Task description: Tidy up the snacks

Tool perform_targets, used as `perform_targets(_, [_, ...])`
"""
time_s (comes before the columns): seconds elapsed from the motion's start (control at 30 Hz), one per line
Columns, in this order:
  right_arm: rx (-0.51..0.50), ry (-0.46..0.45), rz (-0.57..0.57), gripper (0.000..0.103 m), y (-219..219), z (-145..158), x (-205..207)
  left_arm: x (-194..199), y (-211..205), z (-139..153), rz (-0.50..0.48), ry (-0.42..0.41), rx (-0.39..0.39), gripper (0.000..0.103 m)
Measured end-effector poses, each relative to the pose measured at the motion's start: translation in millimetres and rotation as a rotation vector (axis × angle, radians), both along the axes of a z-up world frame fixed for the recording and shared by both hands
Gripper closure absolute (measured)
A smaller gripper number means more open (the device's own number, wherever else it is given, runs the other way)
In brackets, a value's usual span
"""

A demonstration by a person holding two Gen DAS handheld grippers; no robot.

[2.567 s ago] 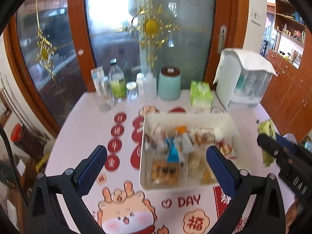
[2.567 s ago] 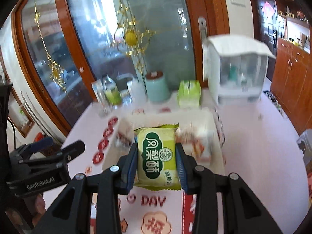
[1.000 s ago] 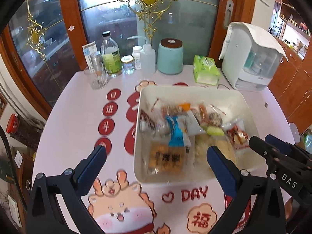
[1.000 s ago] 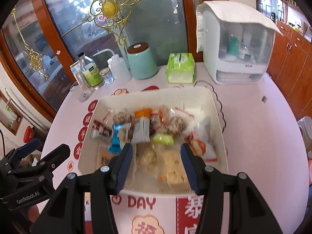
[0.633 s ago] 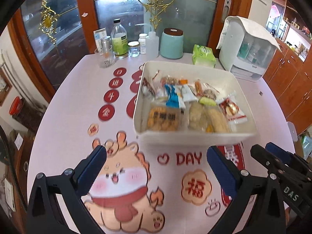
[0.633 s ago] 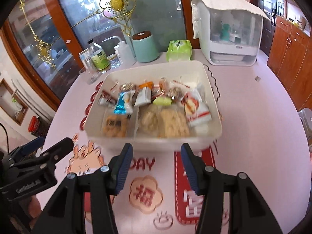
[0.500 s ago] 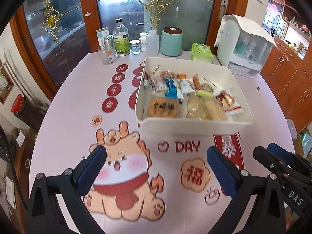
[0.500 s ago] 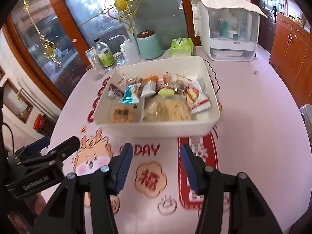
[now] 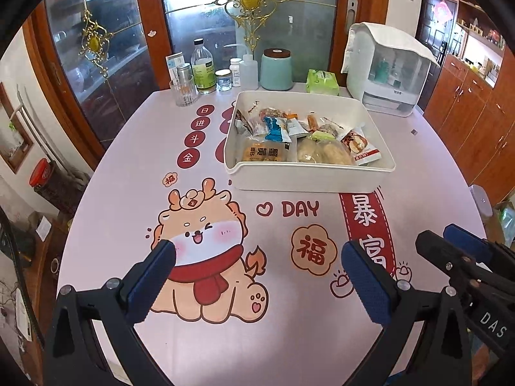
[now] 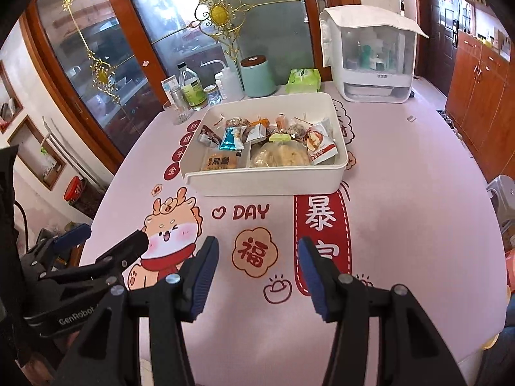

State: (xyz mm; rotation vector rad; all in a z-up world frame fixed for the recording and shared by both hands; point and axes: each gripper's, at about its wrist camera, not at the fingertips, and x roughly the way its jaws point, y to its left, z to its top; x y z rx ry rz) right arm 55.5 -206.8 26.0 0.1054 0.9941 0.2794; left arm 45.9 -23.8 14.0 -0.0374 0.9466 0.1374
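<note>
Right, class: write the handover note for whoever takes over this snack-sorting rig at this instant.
Left gripper: open, empty, above the printed tablecloth.
Right gripper: open, empty, above the same cloth.
Snacks: all visible packets lie in the white tray at the table's far middle, in front of the teal canister and tissue pack.
Done: no packets lie loose on the cloth.
Left: nothing obvious; check off-camera for stray snacks.

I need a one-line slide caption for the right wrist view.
Right gripper open and empty above the printed tablecloth, facing a white bin filled with wrapped snacks; left gripper alongside.
</note>
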Motion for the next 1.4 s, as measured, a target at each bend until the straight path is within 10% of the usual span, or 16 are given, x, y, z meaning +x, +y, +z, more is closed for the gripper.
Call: perform_targets(1.4, [0.004, 0.008, -0.01, 0.051, -8, -6, -6, -3, -11, -3, 0.003, 0.015, 0.01, 0.001])
